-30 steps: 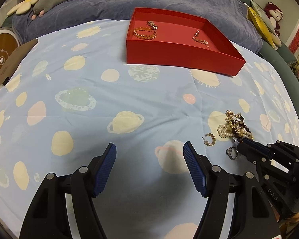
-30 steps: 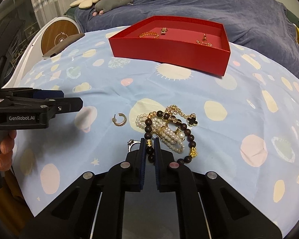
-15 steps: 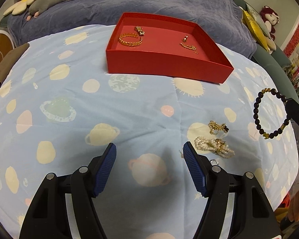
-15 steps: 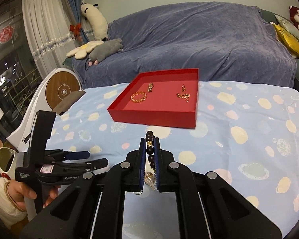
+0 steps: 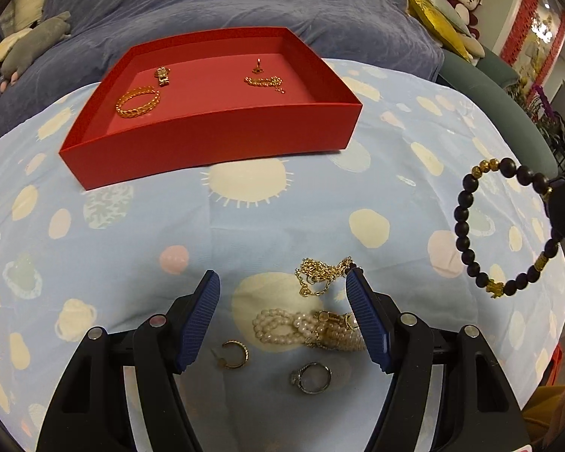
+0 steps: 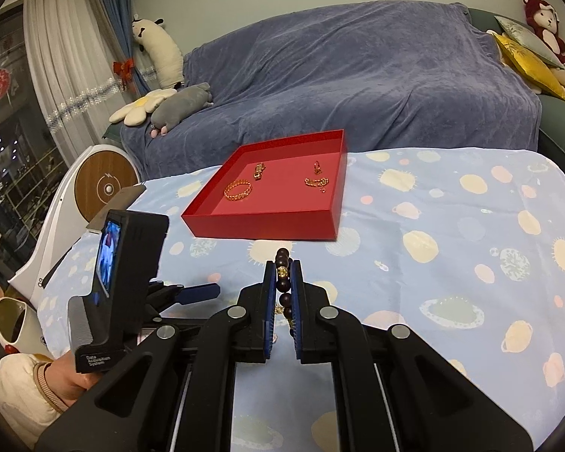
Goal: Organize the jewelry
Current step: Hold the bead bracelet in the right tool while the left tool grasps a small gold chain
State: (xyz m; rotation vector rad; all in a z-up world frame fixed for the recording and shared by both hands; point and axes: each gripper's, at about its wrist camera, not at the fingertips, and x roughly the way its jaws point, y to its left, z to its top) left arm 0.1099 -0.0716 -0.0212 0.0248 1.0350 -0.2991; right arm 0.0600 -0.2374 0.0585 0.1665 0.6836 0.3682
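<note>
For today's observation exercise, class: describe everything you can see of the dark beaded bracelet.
The dark beaded bracelet is a loop of round, matte, near-black beads, wood-like, with several small gold spacer beads and a gold charm at its lower edge. It hangs in the air above the planet-print cloth, touching nothing below. The right gripper is shut on one stretch of beads; in its own view the beads sit stacked between the blue pads. It hangs right of the red tray.
</note>
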